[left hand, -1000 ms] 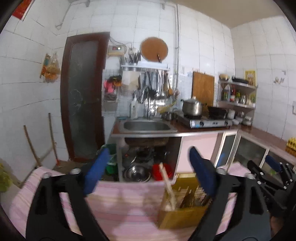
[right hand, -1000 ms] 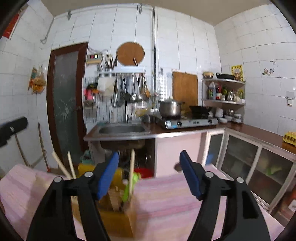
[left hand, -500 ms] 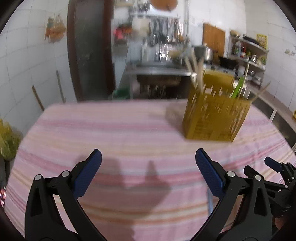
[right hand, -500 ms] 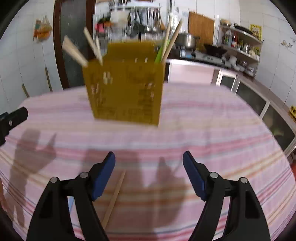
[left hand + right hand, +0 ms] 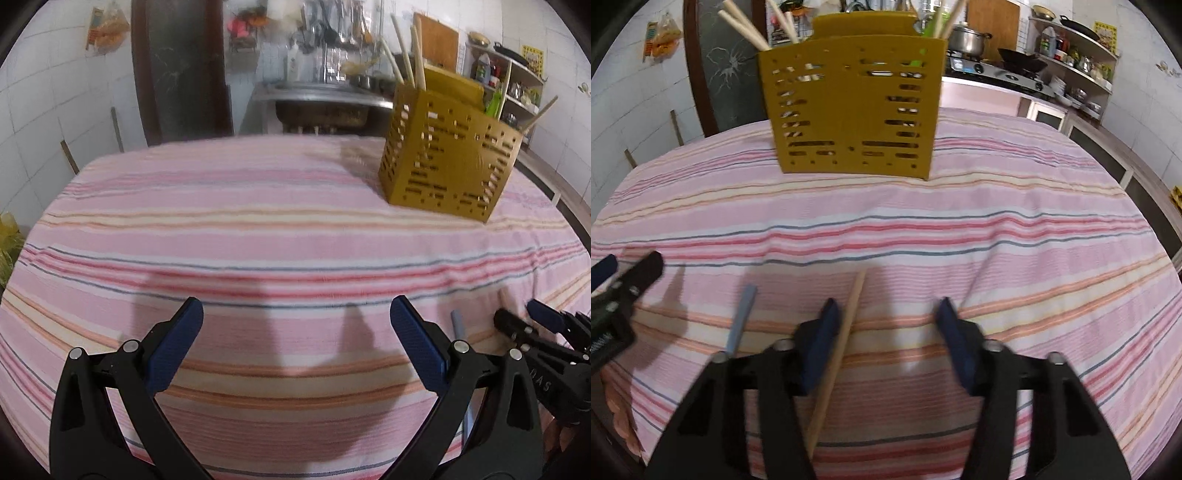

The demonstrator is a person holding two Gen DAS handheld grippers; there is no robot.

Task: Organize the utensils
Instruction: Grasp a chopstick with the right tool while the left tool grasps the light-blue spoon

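A slim, pale wooden chopstick lies flat on the pink striped cloth of the bench, near its front edge, pointing roughly toward the mustard-yellow perforated plastic utensil holder that stands well apart at the far side and already carries several upright wooden sticks and a green-handled piece. The stick looks light and stiff, smooth enough to roll or slip under a careless pinch, and because it lies flush on soft fabric the pads would likely have to press slightly into the cloth to get under its sides; a hold near the middle of its length should keep it from tipping once lifted. The right gripper sits low over it with its jaws closing, the stick running just inside the left blue pad, apparently against it, while the other pad stands clear, so nothing is pinched yet. Just beside the stick, on its left, lies a flat grey-blue handle of another utensil, whose far end is hidden under the gripper body. The left gripper hovers over bare cloth with its jaws spread wide and empty; in its view the grey-blue handle shows just beyond its right pad, and the right gripper's tips show at the right edge.
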